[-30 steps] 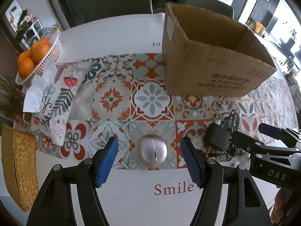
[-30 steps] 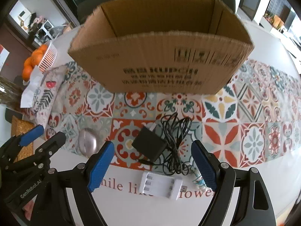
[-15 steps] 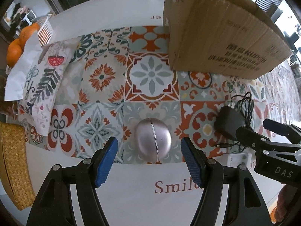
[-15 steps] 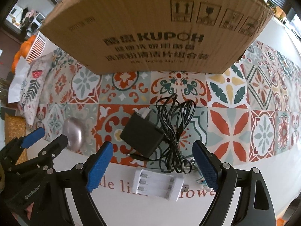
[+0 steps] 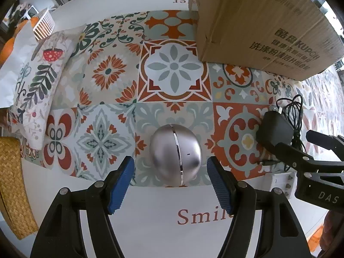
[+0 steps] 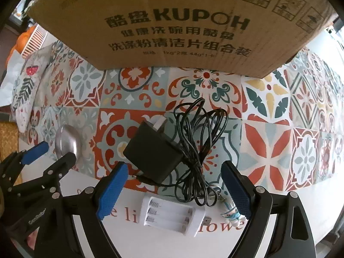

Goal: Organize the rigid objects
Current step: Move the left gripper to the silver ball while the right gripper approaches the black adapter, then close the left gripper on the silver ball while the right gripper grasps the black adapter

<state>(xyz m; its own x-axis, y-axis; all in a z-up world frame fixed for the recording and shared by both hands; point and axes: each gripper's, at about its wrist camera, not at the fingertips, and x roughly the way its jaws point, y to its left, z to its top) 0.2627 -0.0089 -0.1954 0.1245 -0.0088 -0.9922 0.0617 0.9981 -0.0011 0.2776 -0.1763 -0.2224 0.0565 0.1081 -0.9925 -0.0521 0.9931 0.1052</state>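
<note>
Left wrist view: our left gripper [image 5: 169,180] is hanging over the desk [image 5: 150,225], jaws released, straddling but not touching the silver egg-shaped metal case [image 5: 175,154] lying on the patterned tile mat [image 5: 172,75].

Right wrist view: our right gripper [image 6: 174,188] is hovering with jaws released, flanking the black power adapter with coiled cable [image 6: 154,152]; the white battery charger [image 6: 172,215] is lying just below, before the brown cardboard box [image 6: 172,21].

Left wrist view: looks steeply down between its own blue-padded fingers [image 5: 120,182] from close above the patterned table runner [image 5: 174,73], a silver egg-shaped object [image 5: 175,154] at lower centre. Right wrist view: likewise downward and near, centred on a black power adapter [image 6: 153,152]. Shared: the cardboard box [image 6: 172,21] across each frame's top, the adapter, the silver object, and each other's gripper at a frame edge.
</note>
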